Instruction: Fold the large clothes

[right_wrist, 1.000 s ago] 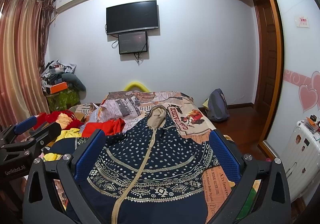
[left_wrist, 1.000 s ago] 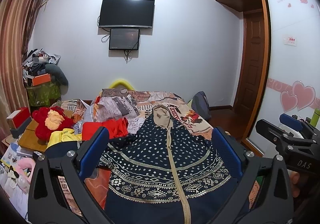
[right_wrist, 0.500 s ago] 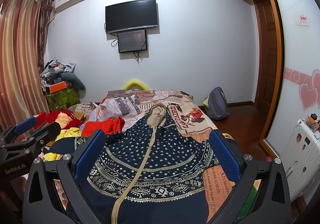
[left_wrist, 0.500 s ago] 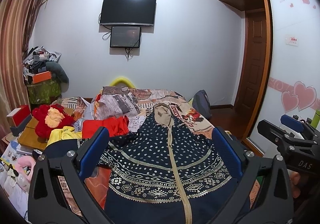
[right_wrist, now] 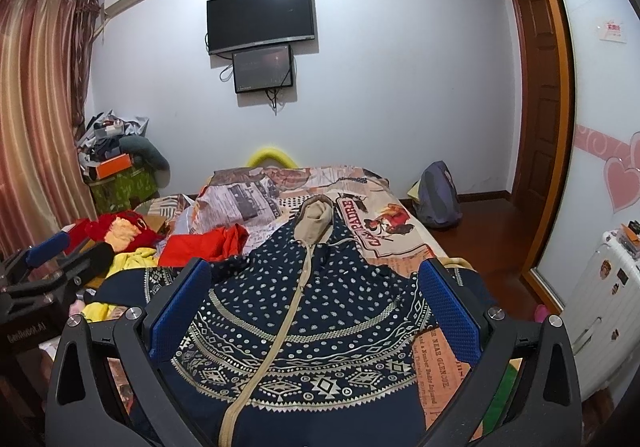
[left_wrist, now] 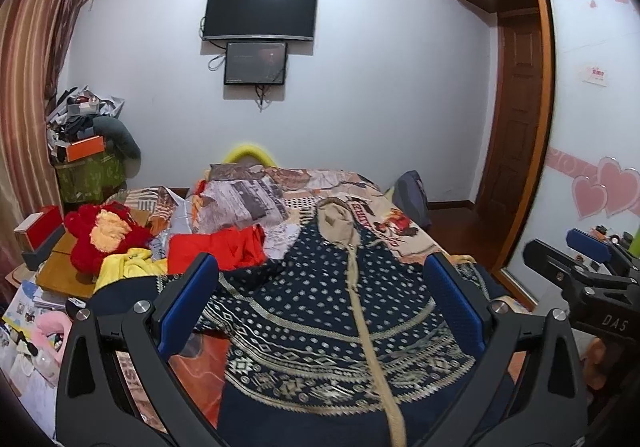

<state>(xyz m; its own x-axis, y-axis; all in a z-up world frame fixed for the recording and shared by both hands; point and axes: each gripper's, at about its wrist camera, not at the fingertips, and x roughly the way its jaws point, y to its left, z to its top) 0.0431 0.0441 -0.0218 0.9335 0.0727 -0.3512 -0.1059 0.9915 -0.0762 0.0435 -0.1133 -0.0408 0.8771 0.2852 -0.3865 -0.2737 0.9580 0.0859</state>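
Observation:
A large navy hooded jacket (left_wrist: 320,311) with white dots, patterned bands and a beige zipper lies spread flat on the bed, hood (left_wrist: 336,223) pointing away from me. It also shows in the right wrist view (right_wrist: 312,311). My left gripper (left_wrist: 320,303) is open and empty, held above the jacket's lower part. My right gripper (right_wrist: 316,303) is open and empty too, above the same area. Each gripper shows at the edge of the other's view: the right gripper (left_wrist: 588,267) and the left gripper (right_wrist: 56,259).
The bed (right_wrist: 384,223) has a printed newspaper-style cover. A red garment (left_wrist: 216,251), a yellow one (left_wrist: 124,267) and a red plush toy (left_wrist: 104,235) lie at the left. A backpack (right_wrist: 438,199) sits on the floor at the right. A white suitcase (right_wrist: 600,307) stands far right.
Both grippers have tilted slightly, so the room shifts a little in view. The jacket has not moved and both grippers stay open.

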